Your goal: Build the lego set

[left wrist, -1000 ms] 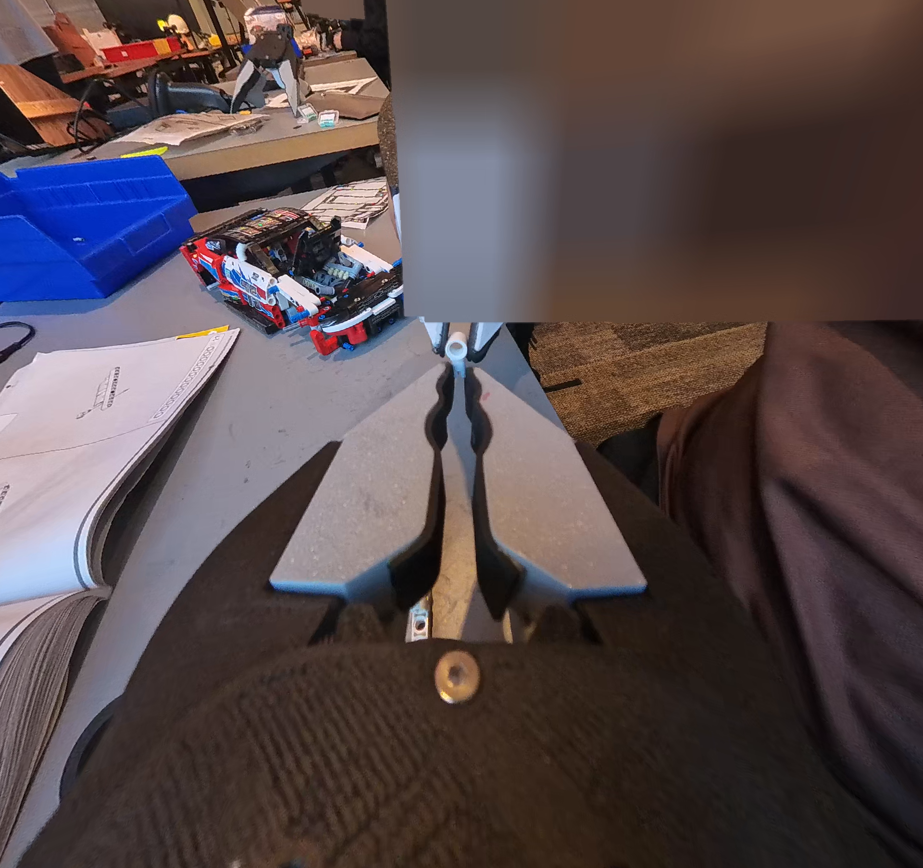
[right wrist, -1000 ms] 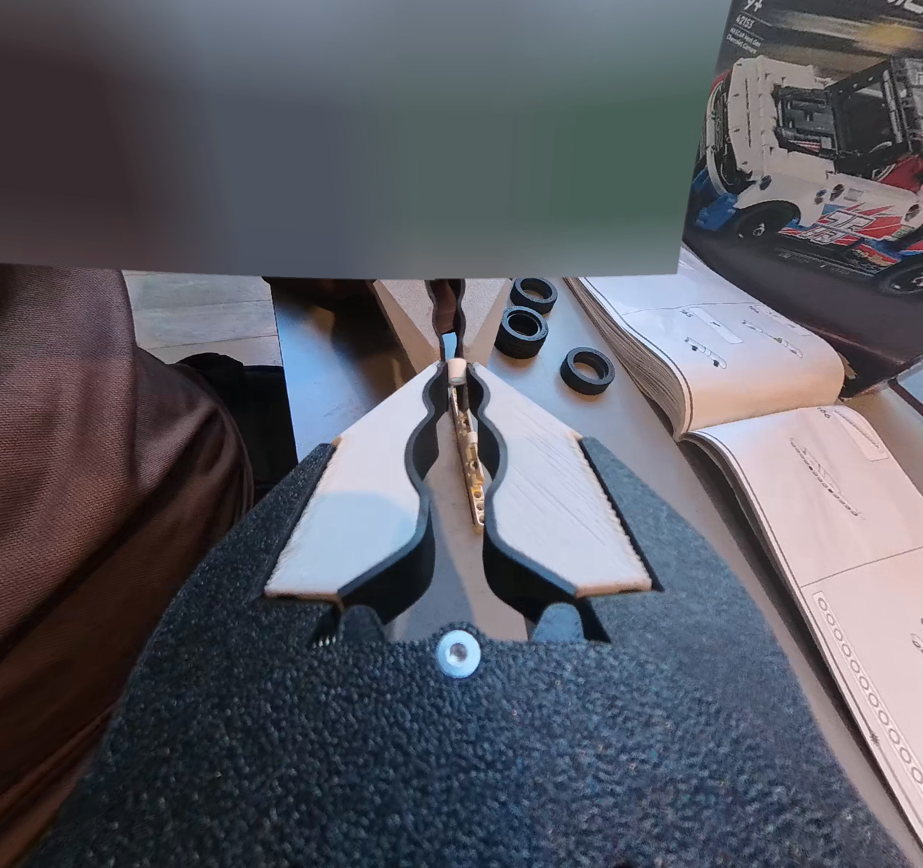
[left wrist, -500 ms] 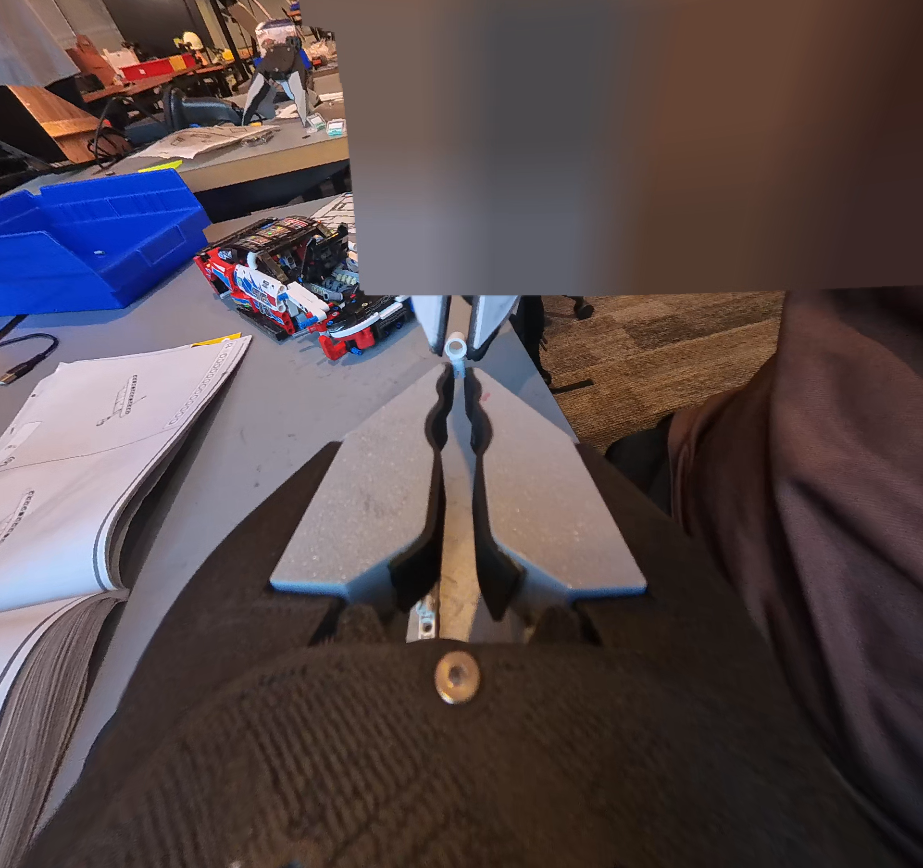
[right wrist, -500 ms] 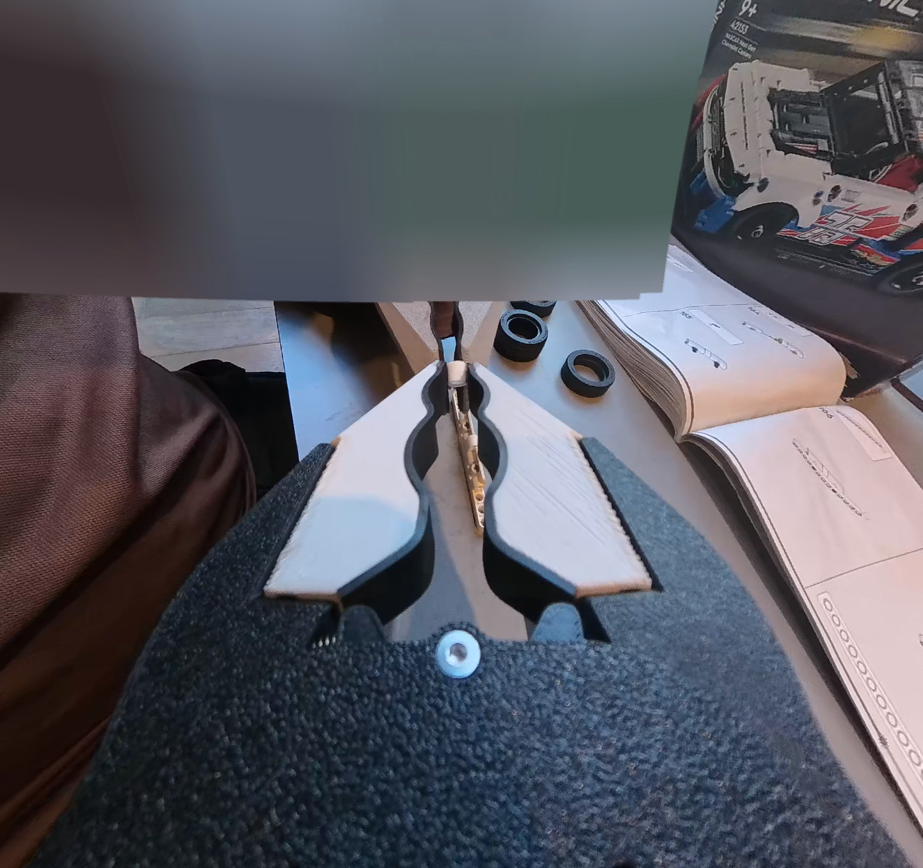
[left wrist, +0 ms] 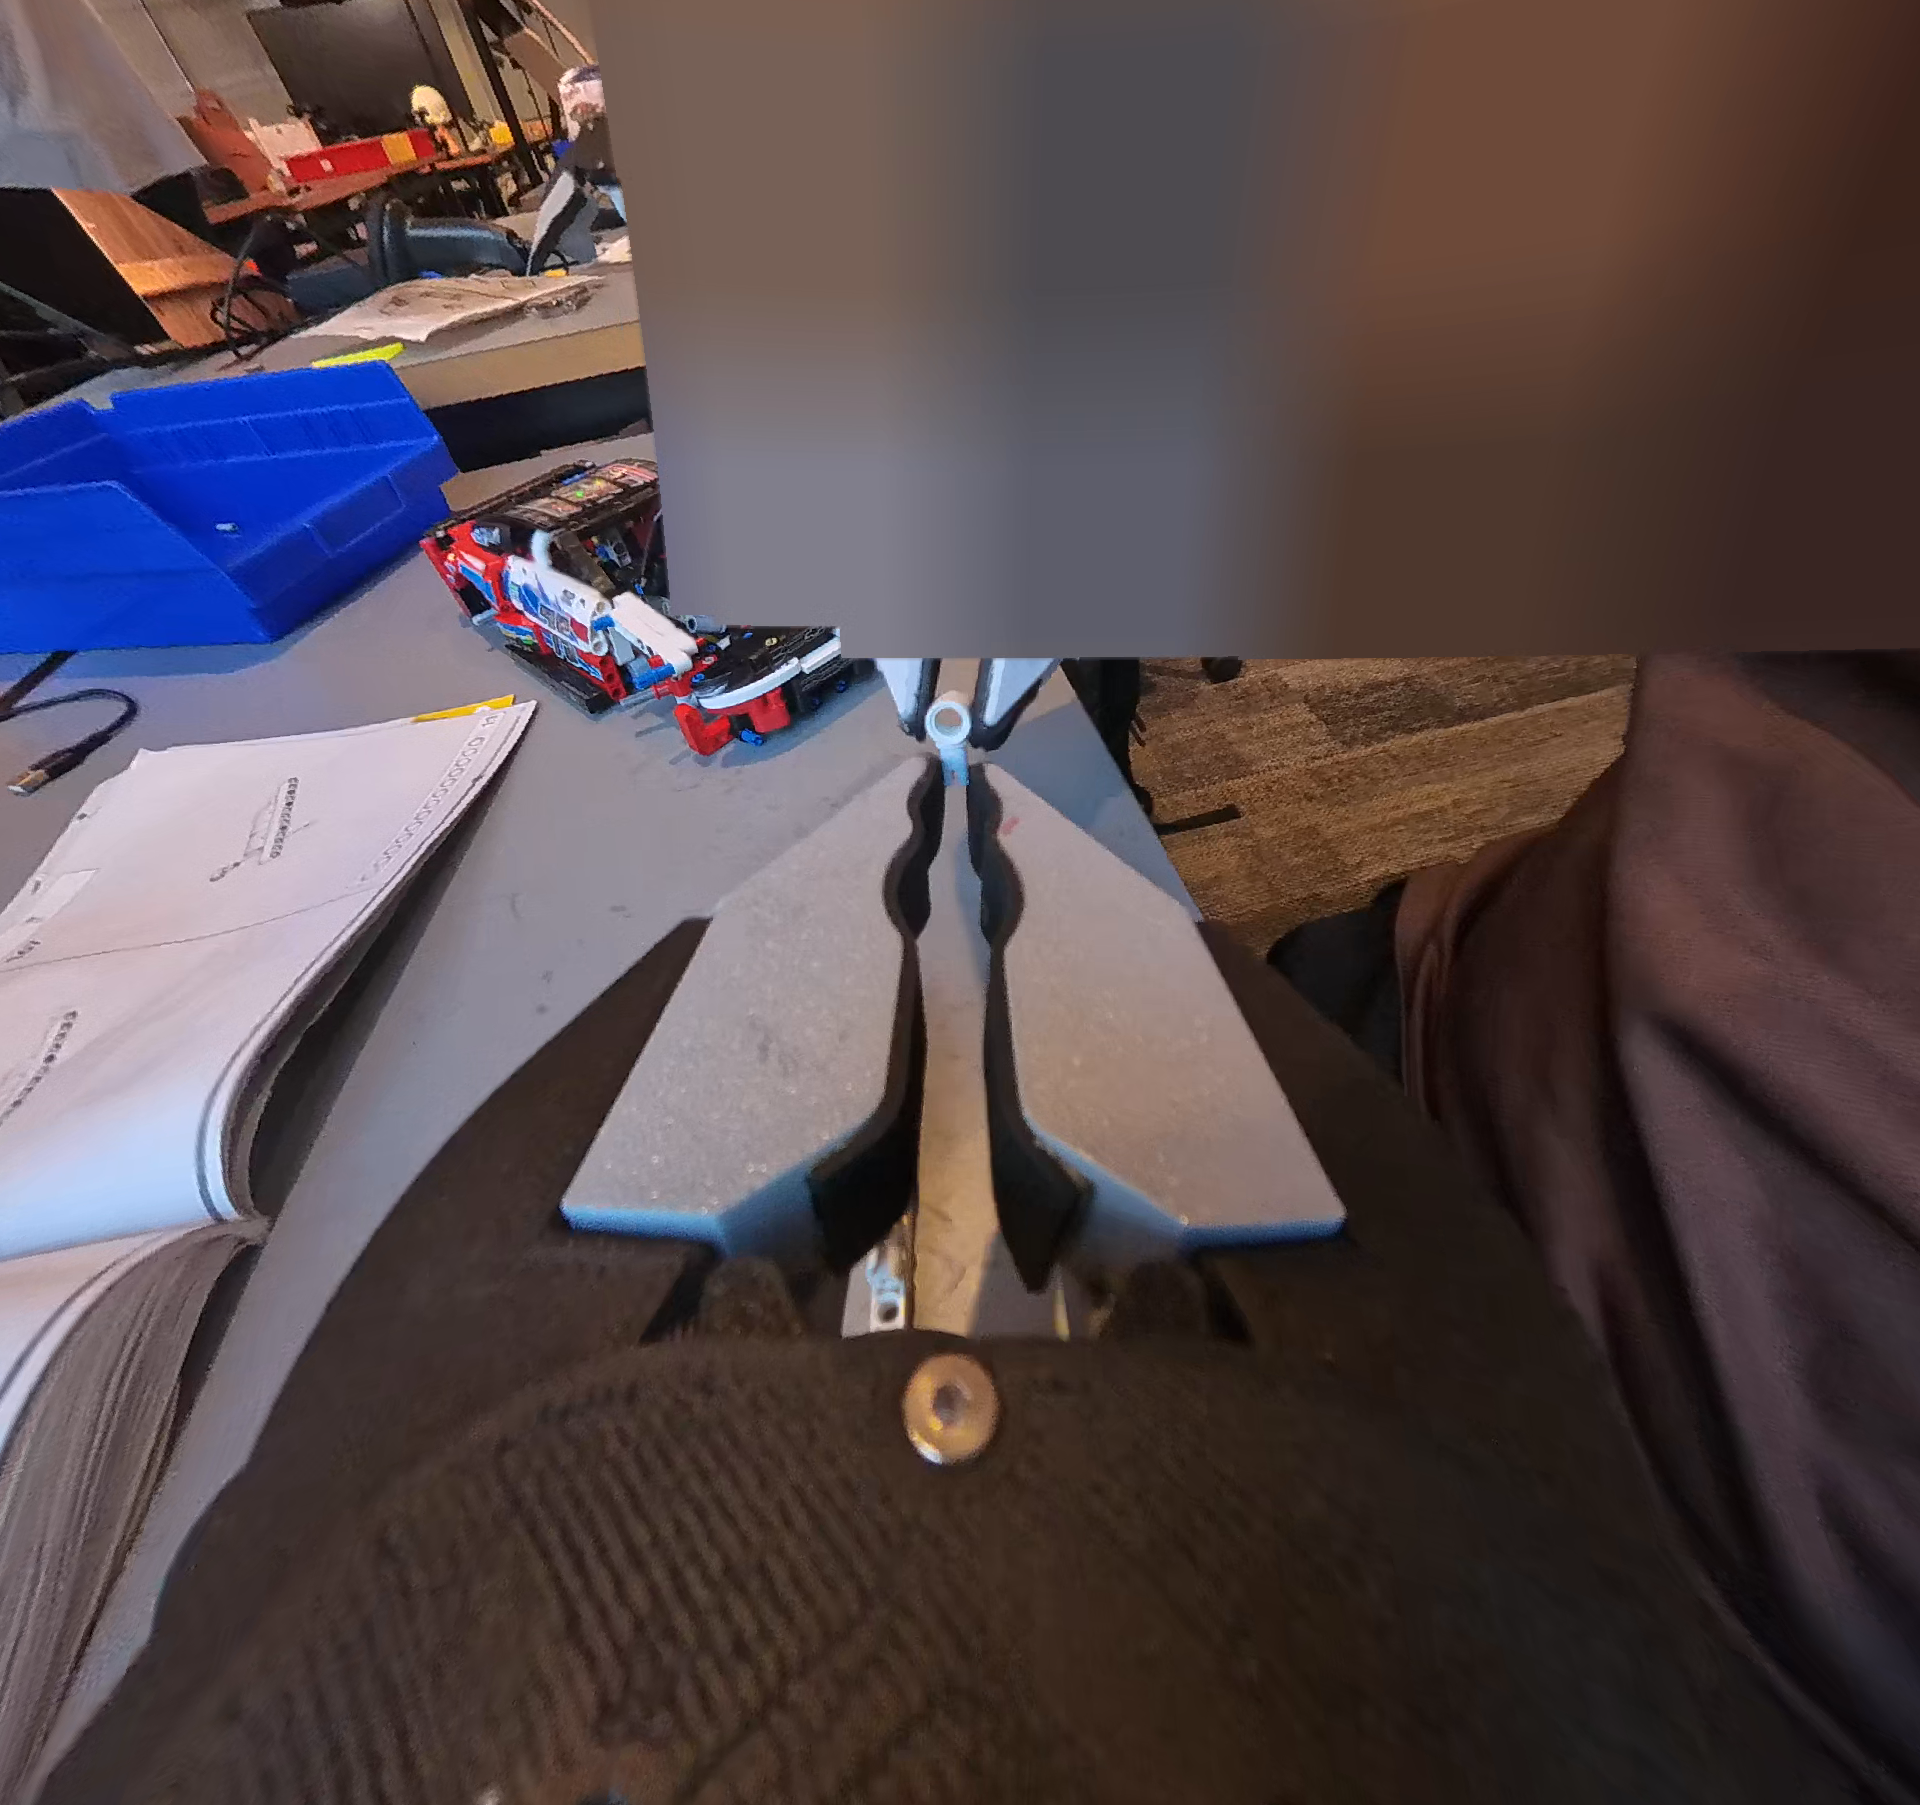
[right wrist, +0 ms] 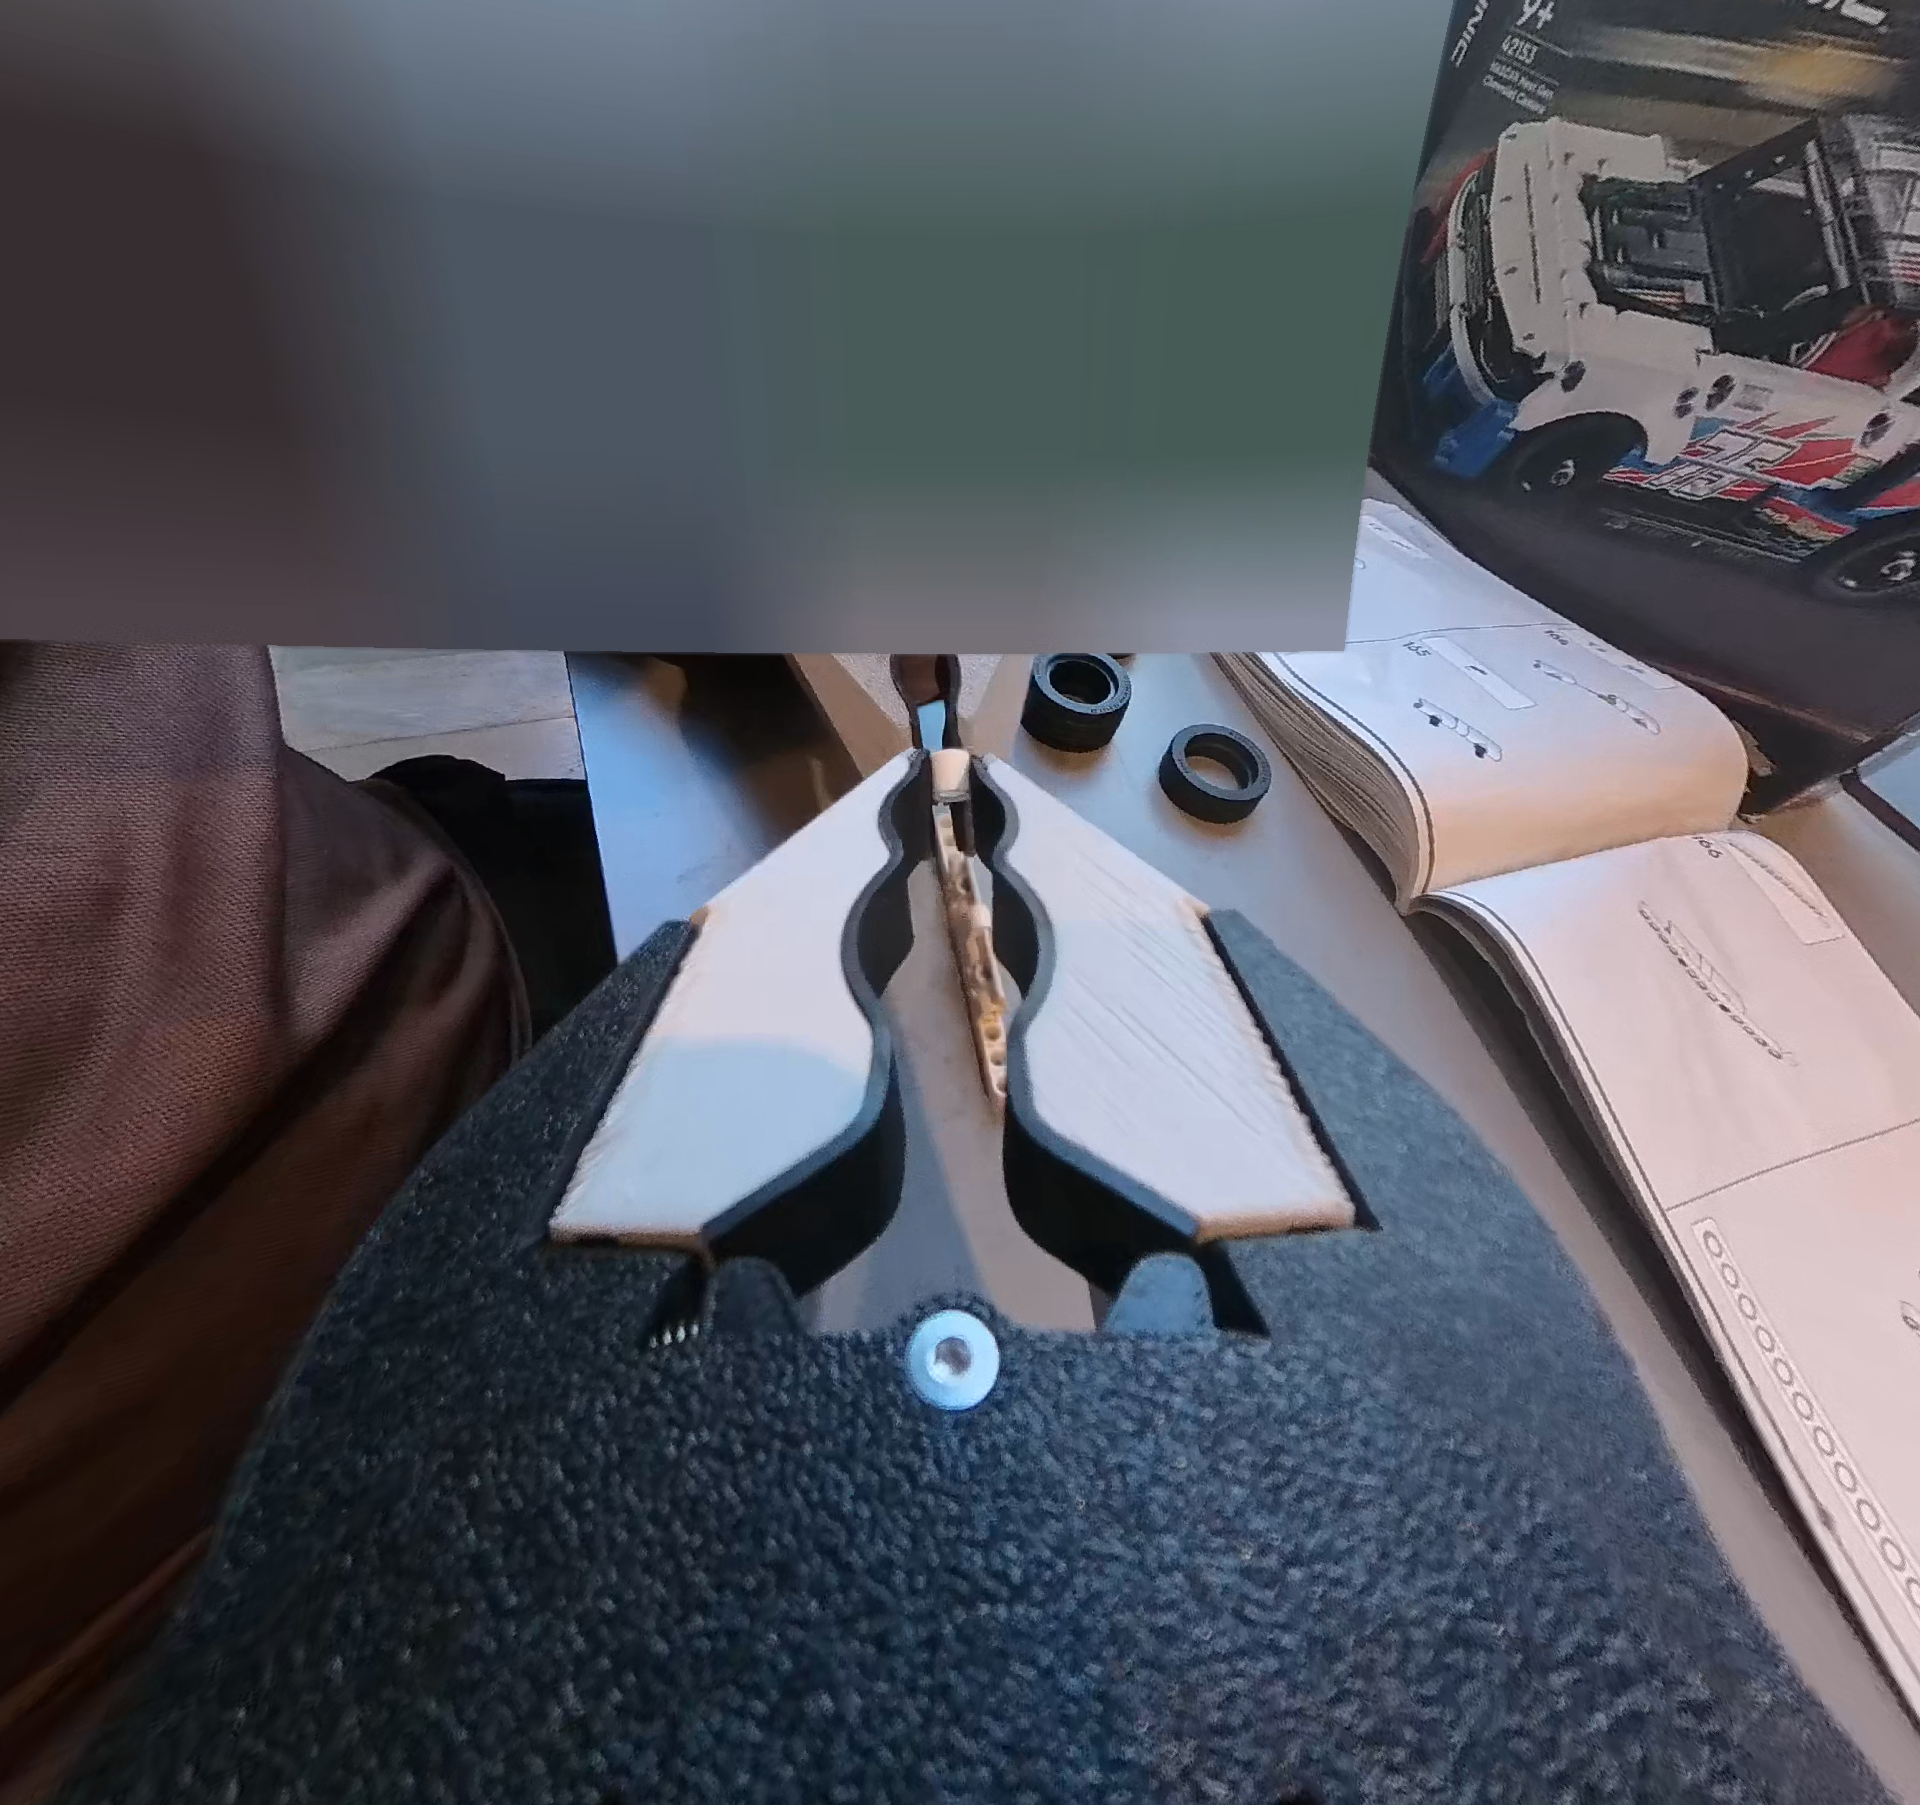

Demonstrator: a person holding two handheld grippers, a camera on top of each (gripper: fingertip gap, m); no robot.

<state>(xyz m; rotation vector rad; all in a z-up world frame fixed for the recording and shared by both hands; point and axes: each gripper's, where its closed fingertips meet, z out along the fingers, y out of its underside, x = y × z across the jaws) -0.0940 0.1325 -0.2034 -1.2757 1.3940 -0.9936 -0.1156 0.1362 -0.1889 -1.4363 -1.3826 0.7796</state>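
Both tongs face each other tip to tip over the worktop (left wrist: pixel 644 882) edge. Left tongs (left wrist: pixel 951 768) are pinched narrow on a small pale-blue pin piece (left wrist: pixel 948 725); right tongs (right wrist: pixel 948 784) are clamped on a white holed beam (right wrist: pixel 971 945), w/ a pale cap at the tip. Vs 1 s ago the grips are unchanged, but the left view has swung, so the part-built car (left wrist: pixel 634 602) sits nearer centre (no mating visible yet). Probably aligning pin to beam hole. Two loose tyres (right wrist: pixel 1216 773) and the open manual (right wrist: pixel 1558 779) lie far right.
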